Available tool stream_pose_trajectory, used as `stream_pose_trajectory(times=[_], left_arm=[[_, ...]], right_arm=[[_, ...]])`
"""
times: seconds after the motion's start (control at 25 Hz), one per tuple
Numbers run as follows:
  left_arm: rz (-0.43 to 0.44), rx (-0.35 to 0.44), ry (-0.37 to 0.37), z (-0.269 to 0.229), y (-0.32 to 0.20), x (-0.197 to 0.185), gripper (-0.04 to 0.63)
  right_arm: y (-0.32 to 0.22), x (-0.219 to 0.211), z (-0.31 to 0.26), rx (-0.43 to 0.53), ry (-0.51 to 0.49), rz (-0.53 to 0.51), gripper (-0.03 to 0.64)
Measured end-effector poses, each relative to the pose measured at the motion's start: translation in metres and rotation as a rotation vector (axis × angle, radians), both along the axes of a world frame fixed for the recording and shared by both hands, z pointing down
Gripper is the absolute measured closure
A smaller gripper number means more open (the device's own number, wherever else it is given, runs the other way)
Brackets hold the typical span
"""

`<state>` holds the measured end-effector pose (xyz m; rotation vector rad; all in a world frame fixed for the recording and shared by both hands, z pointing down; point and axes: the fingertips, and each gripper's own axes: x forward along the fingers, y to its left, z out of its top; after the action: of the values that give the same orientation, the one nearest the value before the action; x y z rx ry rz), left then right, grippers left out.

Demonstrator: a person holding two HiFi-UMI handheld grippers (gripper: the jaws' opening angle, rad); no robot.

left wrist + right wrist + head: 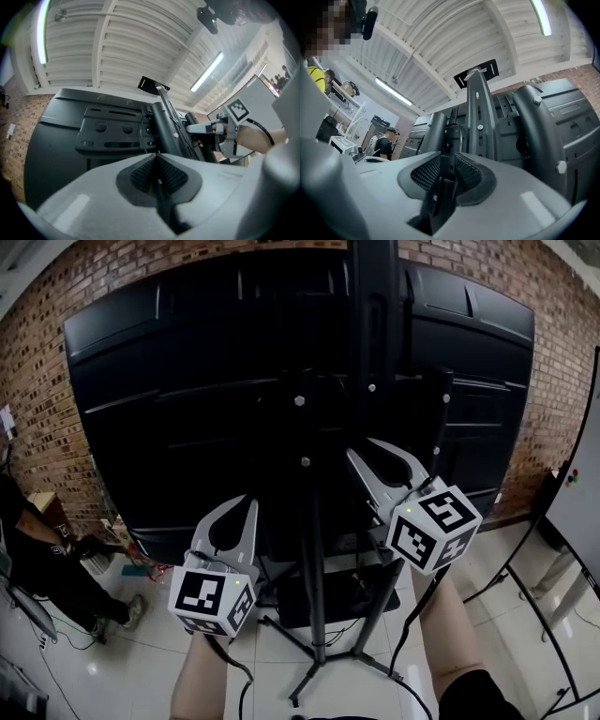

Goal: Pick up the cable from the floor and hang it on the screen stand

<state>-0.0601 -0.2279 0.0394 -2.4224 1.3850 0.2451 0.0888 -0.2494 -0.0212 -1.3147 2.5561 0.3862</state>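
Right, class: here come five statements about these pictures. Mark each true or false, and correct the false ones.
1. The wall behind the screen is brick. True.
2. The screen shows its lit front. False: we see its dark back, mounted on the stand.
3. The right gripper has its jaws apart. True.
4. A person stands at the right edge of the head view. False: the person is at the left edge.
5. The floor is carpeted. False: it is glossy pale tile.
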Motion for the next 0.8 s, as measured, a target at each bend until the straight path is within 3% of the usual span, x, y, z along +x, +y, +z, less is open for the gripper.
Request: stream_pose_trajectory(times=[0.32, 0.52, 0.8], left_arm=[[-0.024, -0.054, 0.006, 0.029, 0.025, 0.008, 0.591], [-0.034, -0.08, 0.001, 0.044, 0.046, 0.014, 0.591], [-0.044, -0.118, -0.007, 0.067, 0.074, 0.034, 0.591]], right_arm=[[0.034, -0.001, 0.029, -0.014, -0.022, -0.047, 0.525], [0.068, -0.009, 0.053, -0.014, -0.046, -0.111, 0.562], [0.106, -0.011, 0.089, -0.013, -0.027, -0.117, 0.598]])
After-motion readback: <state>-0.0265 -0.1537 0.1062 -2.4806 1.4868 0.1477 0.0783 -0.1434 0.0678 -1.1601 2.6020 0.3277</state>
